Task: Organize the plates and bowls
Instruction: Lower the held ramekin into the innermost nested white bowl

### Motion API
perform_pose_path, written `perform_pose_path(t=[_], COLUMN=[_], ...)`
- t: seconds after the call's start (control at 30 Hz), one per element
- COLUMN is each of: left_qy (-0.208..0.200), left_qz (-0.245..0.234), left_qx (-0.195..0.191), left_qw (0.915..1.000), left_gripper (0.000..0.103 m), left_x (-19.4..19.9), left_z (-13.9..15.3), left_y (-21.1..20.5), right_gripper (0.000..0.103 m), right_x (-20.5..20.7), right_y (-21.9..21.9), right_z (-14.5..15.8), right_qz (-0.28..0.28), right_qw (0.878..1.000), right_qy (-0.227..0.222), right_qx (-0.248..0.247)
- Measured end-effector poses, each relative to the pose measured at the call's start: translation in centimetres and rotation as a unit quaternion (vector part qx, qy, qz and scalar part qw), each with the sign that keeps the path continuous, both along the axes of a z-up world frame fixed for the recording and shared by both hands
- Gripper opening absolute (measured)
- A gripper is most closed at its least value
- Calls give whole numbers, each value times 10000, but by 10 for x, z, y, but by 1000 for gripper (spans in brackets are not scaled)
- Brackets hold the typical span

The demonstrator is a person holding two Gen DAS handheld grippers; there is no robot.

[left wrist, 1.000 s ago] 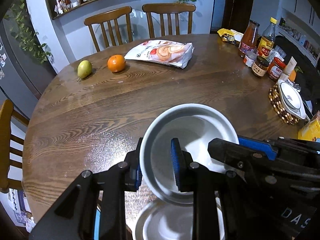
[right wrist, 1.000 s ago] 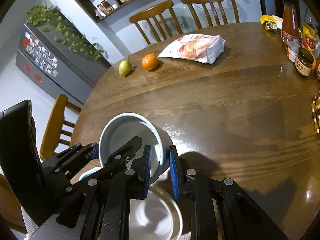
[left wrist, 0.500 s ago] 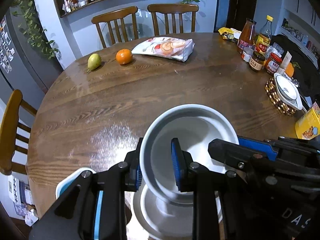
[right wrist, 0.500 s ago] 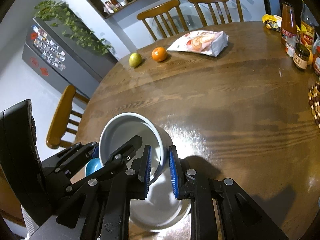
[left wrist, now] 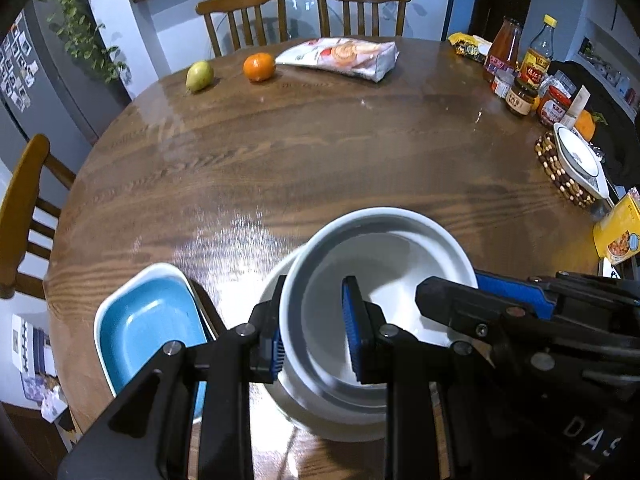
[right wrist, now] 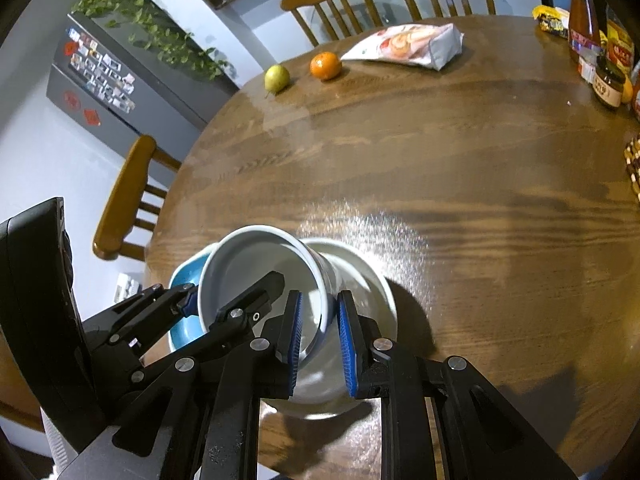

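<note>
White ceramic fills the centre of both of my wrist views: a deep white bowl (left wrist: 384,280) is carried tilted between my two grippers, above a second white bowl (right wrist: 360,276) that rests on the wooden table (left wrist: 320,152).

Left gripper (left wrist: 316,344): jaws clenched on the bowl's wall at its 9 o'clock side, one blue pad outside the rim, one inside.

Right gripper (right wrist: 318,344): jaws clenched on the bowl's wall at the opposite side, at about 3 o'clock, one pad inside, one outside.

The lower bowl's rim shows beyond the carried bowl, toward 1 o'clock in the right wrist view. Whether the two bowls touch, I cannot tell.

Just beside the lower bowl, at 9 o'clock, lies a blue rectangular dish (left wrist: 152,328) with a white rim.

Far edge of the table, 11 to 12 o'clock: a pear (left wrist: 199,75), an orange (left wrist: 259,66) and a snack bag (left wrist: 340,56). Jars and bottles (left wrist: 520,80) stand at 2 o'clock.
</note>
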State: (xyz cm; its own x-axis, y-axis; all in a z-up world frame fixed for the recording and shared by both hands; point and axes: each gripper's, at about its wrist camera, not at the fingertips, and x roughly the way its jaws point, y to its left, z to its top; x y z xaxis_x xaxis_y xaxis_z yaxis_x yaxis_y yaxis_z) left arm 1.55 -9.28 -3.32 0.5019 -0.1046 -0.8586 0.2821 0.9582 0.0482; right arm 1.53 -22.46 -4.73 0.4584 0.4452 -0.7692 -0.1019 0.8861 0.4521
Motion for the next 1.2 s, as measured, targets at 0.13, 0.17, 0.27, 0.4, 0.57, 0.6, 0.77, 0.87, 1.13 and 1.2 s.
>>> perform_pose_path(t=[0.13, 0.17, 0.27, 0.4, 0.57, 0.6, 0.77, 0.87, 1.13, 1.2], left_qy=[115, 149, 250, 371, 420, 421, 452, 475, 468, 467], left_qz=[69, 80, 108, 136, 135, 129, 105, 77, 34, 27], left_qx=[4, -2, -15, -23, 15, 34, 71, 88, 139, 145], left_qw=[9999, 9999, 9996, 9992, 9990, 9990, 9989, 9988, 9988, 9988], left_gripper=[23, 23, 23, 23, 23, 22, 23, 23, 23, 23], left_x=[-3, -4, -4, -5, -5, -5, -4, -4, -3, -2], left_z=[-8, -10, -15, -22, -27, -27, -30, -32, -34, -35], left_y=[3, 4, 6, 7, 7, 6, 6, 5, 3, 3], right_gripper=[20, 20, 20, 20, 20, 20, 20, 20, 20, 20], right_x=[-2, -3, -3, -3, -3, -3, -2, -2, -1, -1], right_y=[2, 3, 4, 5, 5, 4, 4, 5, 9, 10], right_z=[-9, -11, -16, -22, -28, -28, -31, -32, -33, -33], right_qz=[73, 86, 123, 155, 177, 182, 198, 212, 277, 290], right_qw=[9999, 9999, 9997, 9993, 9990, 9990, 9987, 9985, 9979, 9978], right_qy=[130, 148, 220, 328, 407, 413, 461, 497, 503, 498], right_qx=[10, 1, -24, -47, -56, -58, -94, -126, -284, -313])
